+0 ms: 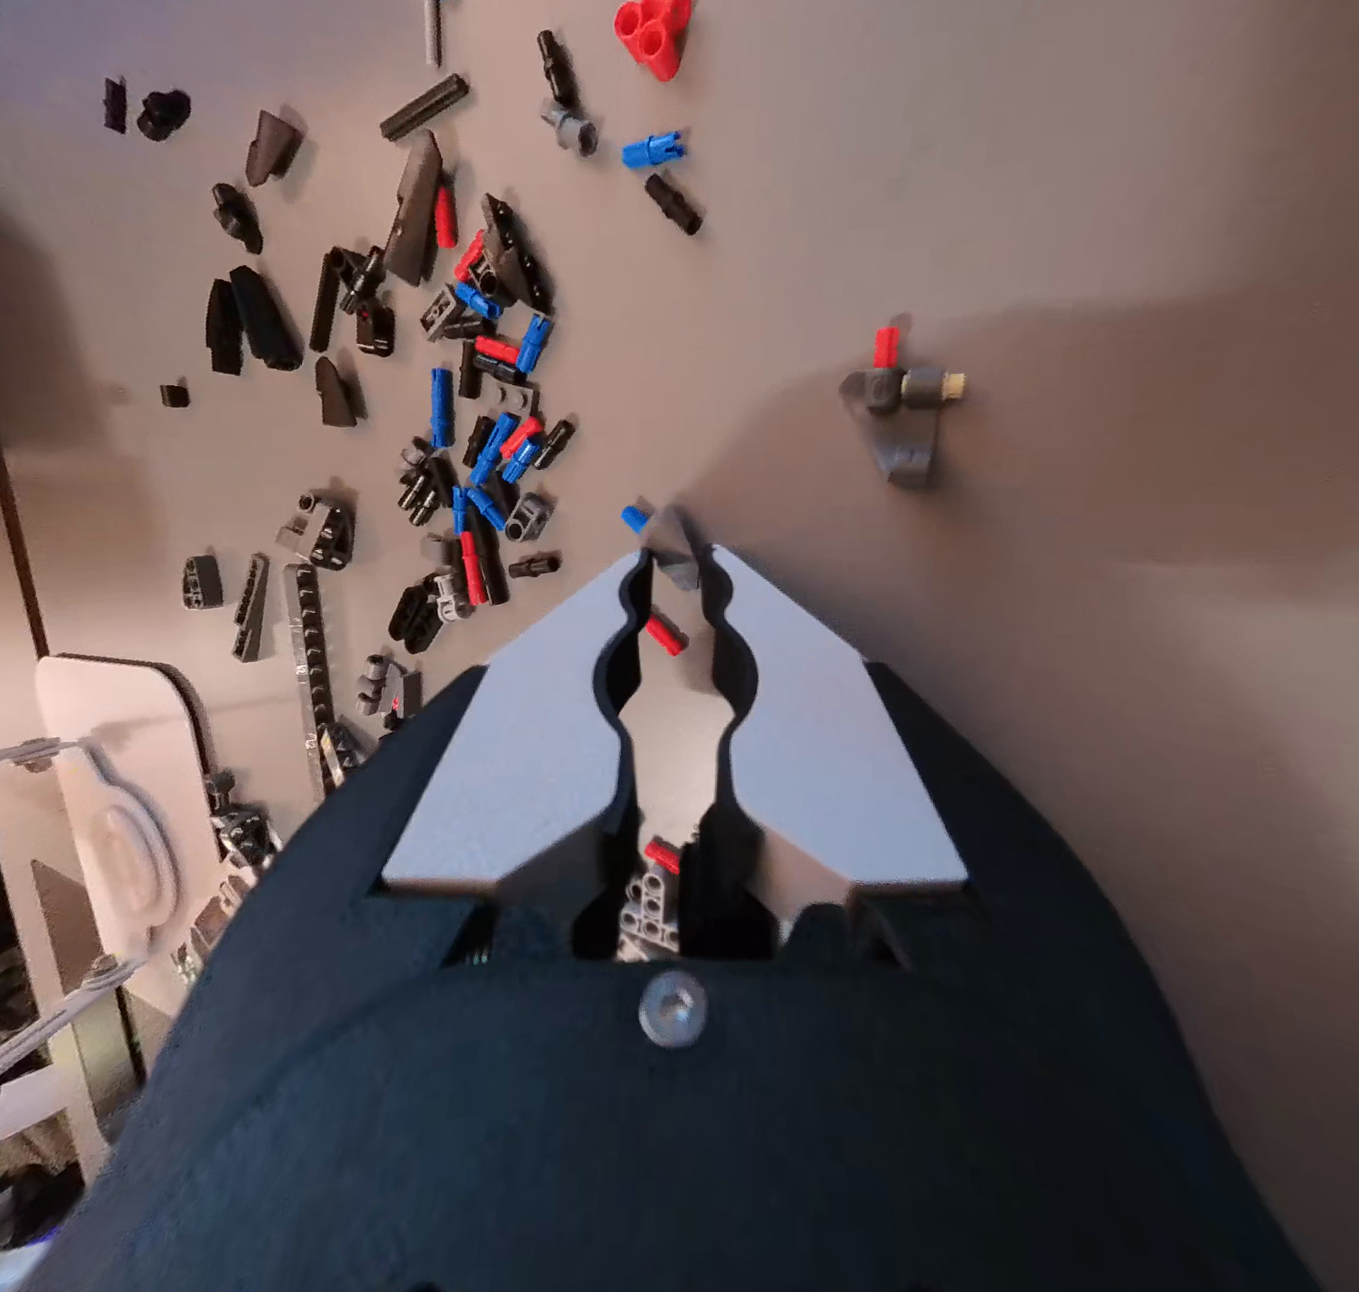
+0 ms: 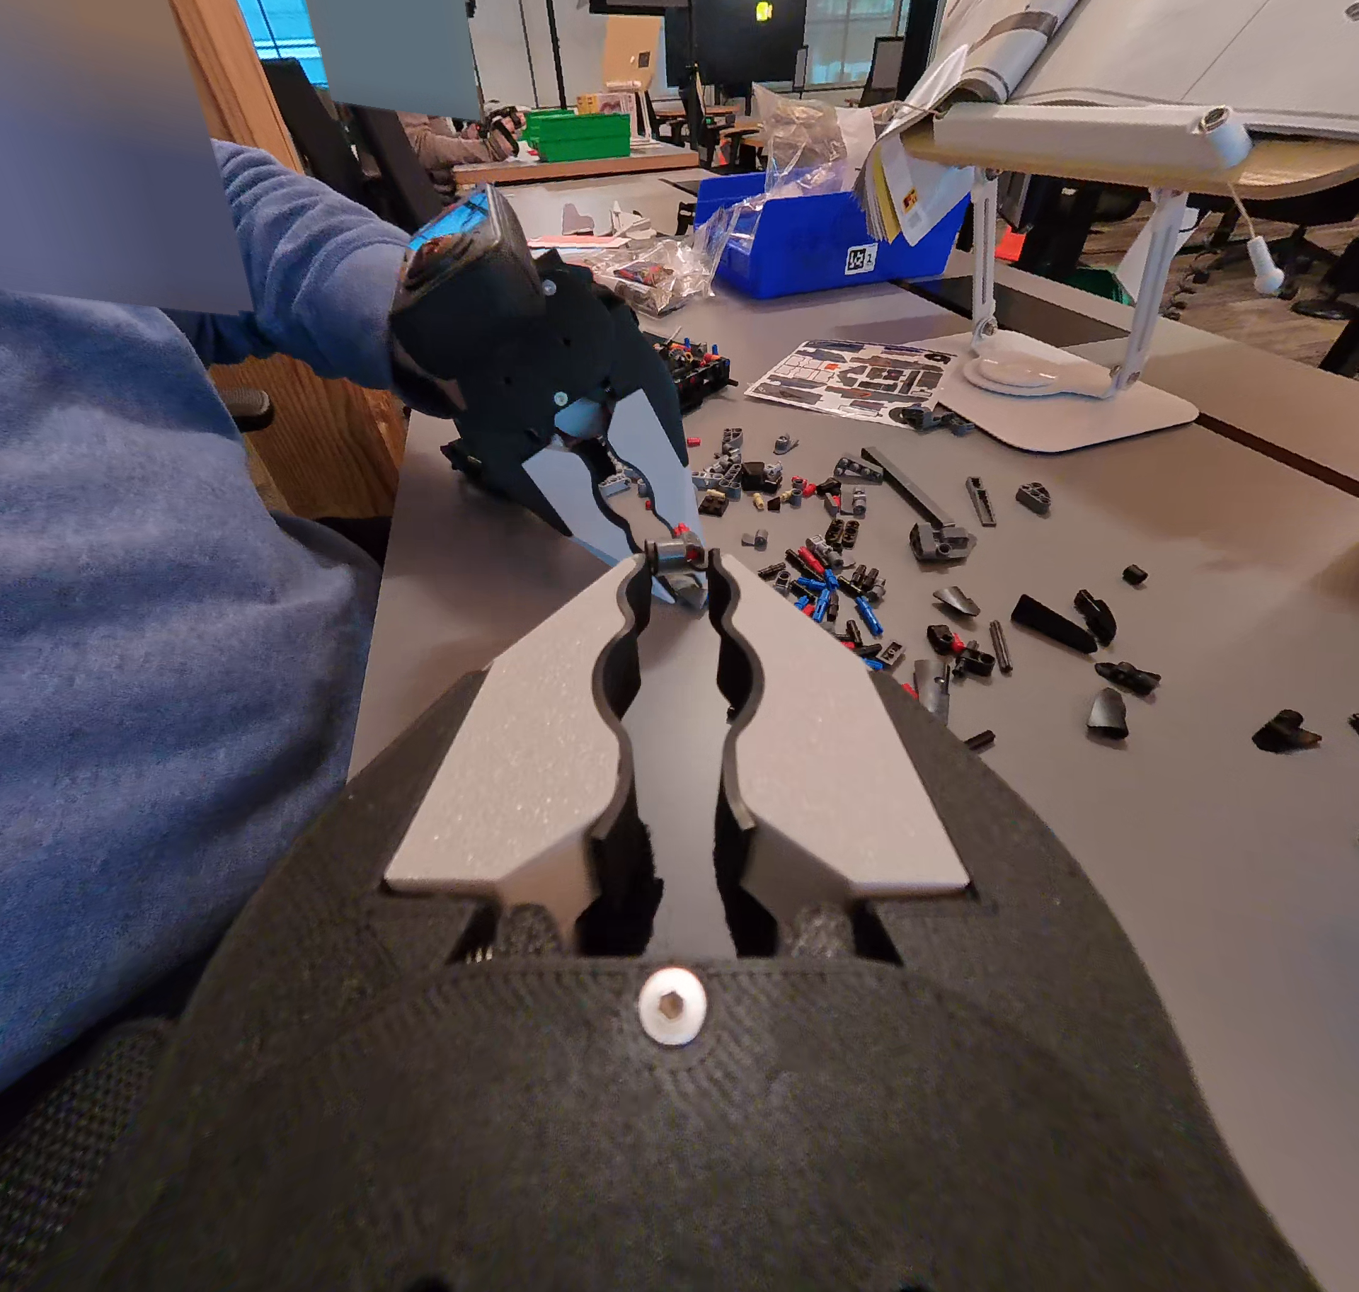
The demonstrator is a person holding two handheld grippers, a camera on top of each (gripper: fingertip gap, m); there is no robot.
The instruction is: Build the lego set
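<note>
My left gripper point(image 1: 676, 565) points down at the grey table point(image 1: 1029, 153), with its jaws nearly together on a small grey Lego piece point(image 1: 680, 558). A blue pin end point(image 1: 634, 519) shows beside that piece. A small grey assembly point(image 1: 901, 403) with a red pin and a tan axle end lies on the table to its right. In the right wrist view my right gripper point(image 2: 678, 569) hovers with its jaws a narrow gap apart. That assembly point(image 2: 673, 550) shows just beyond its tips. The left gripper's fingers point(image 2: 647, 455) are behind it.
Loose black, grey, blue and red pieces point(image 2: 824, 580) lie scattered over the table point(image 2: 1103, 852). A sticker sheet point(image 2: 853, 378), a white stand point(image 2: 1066, 403) holding the open manual point(image 2: 1103, 21), a blue bin point(image 2: 809, 249) and a black partial build point(image 2: 698, 367) are farther back. A person's blue sleeve point(image 2: 147, 595) fills the left.
</note>
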